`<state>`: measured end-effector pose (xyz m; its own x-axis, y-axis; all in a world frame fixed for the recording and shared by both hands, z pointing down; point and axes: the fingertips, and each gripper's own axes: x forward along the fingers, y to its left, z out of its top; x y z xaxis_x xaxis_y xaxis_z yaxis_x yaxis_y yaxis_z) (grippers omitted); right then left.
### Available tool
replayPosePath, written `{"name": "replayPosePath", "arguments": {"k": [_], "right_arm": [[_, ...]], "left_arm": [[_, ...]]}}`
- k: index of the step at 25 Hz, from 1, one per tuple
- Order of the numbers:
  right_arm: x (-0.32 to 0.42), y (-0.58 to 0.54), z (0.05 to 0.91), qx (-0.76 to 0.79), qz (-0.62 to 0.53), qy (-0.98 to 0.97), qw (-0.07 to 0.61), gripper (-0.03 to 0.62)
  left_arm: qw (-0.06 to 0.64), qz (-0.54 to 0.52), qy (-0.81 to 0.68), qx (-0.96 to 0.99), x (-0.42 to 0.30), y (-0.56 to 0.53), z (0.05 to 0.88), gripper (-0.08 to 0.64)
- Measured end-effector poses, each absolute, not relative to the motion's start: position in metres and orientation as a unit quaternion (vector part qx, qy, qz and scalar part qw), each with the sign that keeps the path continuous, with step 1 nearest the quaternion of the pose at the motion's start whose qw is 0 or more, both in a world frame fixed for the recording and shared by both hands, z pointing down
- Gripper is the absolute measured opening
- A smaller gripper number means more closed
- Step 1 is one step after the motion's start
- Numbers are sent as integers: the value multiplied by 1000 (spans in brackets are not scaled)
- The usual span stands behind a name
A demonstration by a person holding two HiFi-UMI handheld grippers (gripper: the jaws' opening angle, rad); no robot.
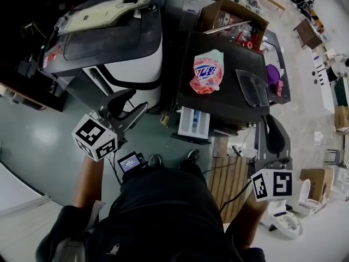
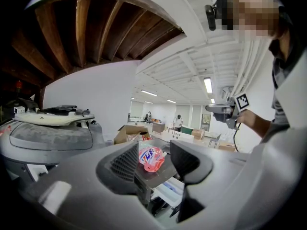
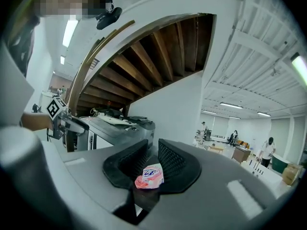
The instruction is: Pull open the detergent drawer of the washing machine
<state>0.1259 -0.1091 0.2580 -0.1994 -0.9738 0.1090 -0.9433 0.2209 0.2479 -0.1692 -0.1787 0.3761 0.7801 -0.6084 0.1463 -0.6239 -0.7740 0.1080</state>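
Head view, step in hand: the white detergent drawer with a blue insert [image 1: 194, 122] stood out from the front of the dark-topped washing machine [image 1: 229, 105]; the pull was judged done or nearly so.
Drawer position: ahead of both tools, closer to the left one, touched by neither.
Left gripper [image 1: 135, 103]: jaws spread, nothing between them.
Right gripper [image 1: 271, 129]: jaws pressed together, empty, off the machine's right front corner.
Next move: judged to call for confirming full travel; any further pull would need spread jaws on the drawer's front lip, then a straight draw backward.
Count: two grippers; one drawer; one pink-and-white detergent pouch [image 1: 208, 71] beyond the jaws; one clear plastic tray [image 1: 252, 87]; one open brown cardboard box [image 1: 215, 10]; one grey-and-white appliance [image 1: 109, 48] ahead of the left gripper.
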Motion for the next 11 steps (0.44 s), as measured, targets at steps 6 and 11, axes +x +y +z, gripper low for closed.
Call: {"name": "replayPosePath", "arguments": {"k": [6,11], "right_arm": [[125,-112,265,622,-50,-771,125,69],[128,-110,267,630,-46,-765,129,69]], "left_arm": [[79,50,-327,940,-170,-180,377,225],[77,45,-320,943,-167,-183,375,226]]}}
